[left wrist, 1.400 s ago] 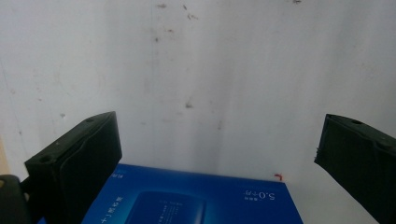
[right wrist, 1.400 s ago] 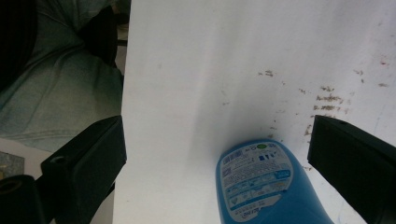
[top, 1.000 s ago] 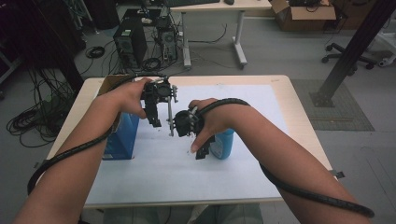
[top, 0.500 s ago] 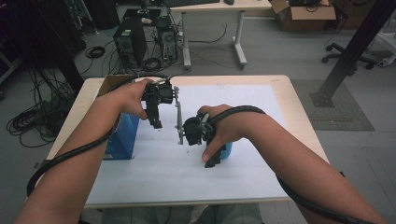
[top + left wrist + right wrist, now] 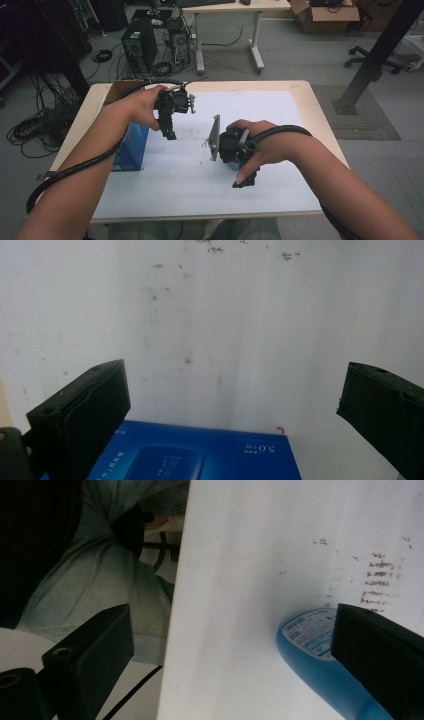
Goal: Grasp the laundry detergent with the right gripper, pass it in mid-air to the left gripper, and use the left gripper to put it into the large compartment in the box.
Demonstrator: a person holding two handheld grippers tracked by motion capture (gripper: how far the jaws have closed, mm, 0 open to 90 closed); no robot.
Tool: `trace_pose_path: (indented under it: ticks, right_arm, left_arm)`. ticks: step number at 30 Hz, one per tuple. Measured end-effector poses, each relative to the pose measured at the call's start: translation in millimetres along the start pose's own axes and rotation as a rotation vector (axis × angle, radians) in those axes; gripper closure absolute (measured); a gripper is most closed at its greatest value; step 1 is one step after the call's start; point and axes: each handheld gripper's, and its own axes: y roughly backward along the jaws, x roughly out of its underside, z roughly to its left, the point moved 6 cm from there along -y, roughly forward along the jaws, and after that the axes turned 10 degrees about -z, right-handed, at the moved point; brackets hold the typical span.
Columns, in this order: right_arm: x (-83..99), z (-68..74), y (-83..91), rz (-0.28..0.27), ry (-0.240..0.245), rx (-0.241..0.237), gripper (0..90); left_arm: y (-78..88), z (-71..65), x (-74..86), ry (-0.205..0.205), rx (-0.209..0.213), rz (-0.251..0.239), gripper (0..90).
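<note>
A blue box point(image 5: 131, 150) stands at the table's left side, and its printed top point(image 5: 200, 455) shows low in the left gripper view. My left gripper point(image 5: 169, 131) hovers just right of the box, pointing down. Its jaws point(image 5: 232, 410) stand wide open with nothing between them. A blue bottle point(image 5: 320, 655) lies on the white sheet, partly behind one jaw of my right gripper point(image 5: 230, 650). That gripper point(image 5: 245, 180) is open, empty, and points toward the table's near edge. In the high view the right hand hides most of the bottle.
A white sheet point(image 5: 175, 190) with small brown marks point(image 5: 377, 575) covers the wooden table point(image 5: 320, 115). The person's lap point(image 5: 100, 580) lies past the near edge. Computers point(image 5: 137, 45), cables and another desk stand on the floor beyond the far edge.
The right hand has moved right and toward the near edge, swinging its gripper to point at the person. The left gripper has barely shifted beside the box.
</note>
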Motion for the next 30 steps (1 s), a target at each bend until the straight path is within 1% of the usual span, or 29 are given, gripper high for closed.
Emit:
trace_pose_path:
  ticks: [1,3,4,5,6,11,14,16,18,21,23,25,26,30]
  right_arm:
    - [4.8,1.1,1.7,-0.005,-0.008,0.004,3.7]
    - [7.7,1.7,2.6,-0.015,-0.017,0.007,3.7]
    - [12.3,3.6,3.4,-0.02,-0.03,0.007,3.7]
    - [12.3,3.6,3.4,-0.02,-0.03,0.007,3.7]
    - [16.2,5.8,3.2,-0.028,-0.041,0.007,3.7]
    - [24.3,10.9,1.7,-0.039,-0.058,0.003,3.7]
    - [35.8,16.0,-1.5,-0.051,-0.082,0.002,3.7]
    - [39.0,17.1,-2.5,-0.053,-0.088,0.002,3.7]
    - [48.7,19.8,-5.7,-0.062,-0.113,0.001,3.6]
    - [58.6,21.8,-9.6,-0.082,-0.141,0.005,3.8]
    - [65.8,22.6,-12.4,-0.084,-0.158,0.011,3.7]
    - [74.5,22.8,-15.6,-0.1,-0.191,0.023,3.5]
    - [74.5,22.8,-15.6,-0.1,-0.191,0.023,3.5]
    - [88.9,21.7,-19.8,-0.138,-0.26,0.056,3.4]
  left_arm:
    - [0.9,-1.4,1.6,-0.003,-0.002,0.006,0.4]
    - [1.2,-2.2,2.3,0.0,-0.001,0.005,0.4]
    - [2.5,-3.3,3.1,0.005,0.004,-0.003,0.4]
    - [2.5,-3.3,3.1,0.005,0.004,-0.003,0.5]
    - [2.7,-3.8,3.3,0.006,0.004,-0.01,0.4]
    - [2.4,-6.0,5.1,0.004,0.005,-0.006,0.5]
    - [2.7,-7.0,6.2,0.005,0.003,-0.011,0.4]
    - [3.1,-7.2,6.4,0.005,0.004,-0.009,0.5]
    - [2.4,-7.5,6.7,0.007,0.003,-0.012,0.5]
    - [1.8,-8.2,5.9,0.004,0.004,-0.012,0.5]
    - [1.3,-8.8,5.0,0.001,0.005,-0.013,0.4]
    - [1.4,-9.3,4.6,0.002,0.005,-0.012,0.4]
    - [1.3,-9.4,4.1,-0.002,0.005,-0.014,0.4]
    - [2.1,-10.9,2.5,-0.011,0.006,-0.015,0.5]
